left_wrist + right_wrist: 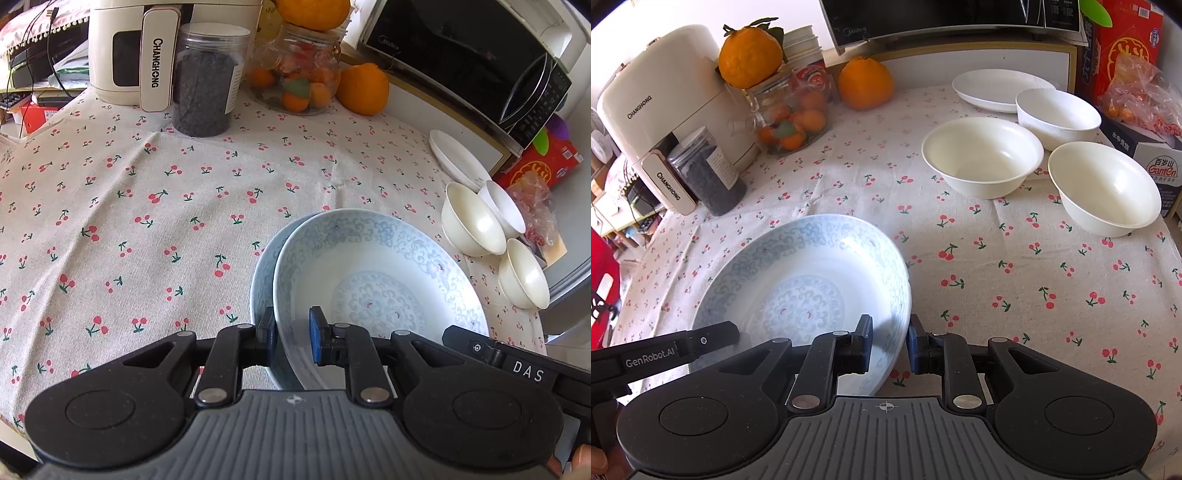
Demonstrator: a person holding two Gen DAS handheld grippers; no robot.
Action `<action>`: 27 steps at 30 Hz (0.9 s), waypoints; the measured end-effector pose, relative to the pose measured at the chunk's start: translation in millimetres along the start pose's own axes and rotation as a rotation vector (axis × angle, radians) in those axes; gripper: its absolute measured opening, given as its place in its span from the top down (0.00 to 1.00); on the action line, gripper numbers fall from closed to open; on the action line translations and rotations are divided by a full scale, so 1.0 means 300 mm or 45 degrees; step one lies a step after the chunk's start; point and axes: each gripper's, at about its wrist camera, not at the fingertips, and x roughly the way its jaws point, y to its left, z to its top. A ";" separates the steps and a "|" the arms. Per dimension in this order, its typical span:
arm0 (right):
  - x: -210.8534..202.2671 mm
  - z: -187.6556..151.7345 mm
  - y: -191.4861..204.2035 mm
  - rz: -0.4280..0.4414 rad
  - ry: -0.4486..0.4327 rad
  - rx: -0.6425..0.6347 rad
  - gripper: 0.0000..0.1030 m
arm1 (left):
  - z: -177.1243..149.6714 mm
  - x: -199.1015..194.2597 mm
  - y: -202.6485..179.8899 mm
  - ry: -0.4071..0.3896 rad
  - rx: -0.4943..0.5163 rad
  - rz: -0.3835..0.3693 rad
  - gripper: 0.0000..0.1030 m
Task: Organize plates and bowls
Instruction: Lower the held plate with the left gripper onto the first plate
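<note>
Both my hands tilt down over the cloth [997, 295]. My left gripper [291, 339] is nearly closed, pinching the near rim of the patterned plate [369, 266]; my right gripper [890, 339] pinches the rim on the plate's other side. Bare cloth lies left; three white bowls [982, 155] and a white plate [997, 88] stand right.

"CHANGHONG" runs down the cream air fryer [122, 51]; "Midea" marks the black microwave [480, 62]; "DAS" and "GenRobot.AI" sit on the right gripper [528, 369] and left gripper [653, 360]; "GamCn" on a carton [1160, 166].
</note>
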 end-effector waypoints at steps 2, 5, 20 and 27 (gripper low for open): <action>0.003 0.001 0.001 0.003 0.004 0.007 0.80 | 0.002 0.002 -0.001 -0.004 -0.003 0.006 0.85; 0.006 0.001 0.006 0.000 0.007 -0.002 0.79 | 0.001 0.000 0.001 -0.004 -0.011 0.006 0.85; 0.014 -0.009 0.020 -0.010 0.004 -0.054 0.74 | -0.007 -0.018 -0.043 -0.053 0.156 0.091 0.84; 0.011 -0.013 0.023 -0.012 0.000 -0.062 0.74 | -0.009 -0.027 -0.051 -0.058 0.208 0.112 0.84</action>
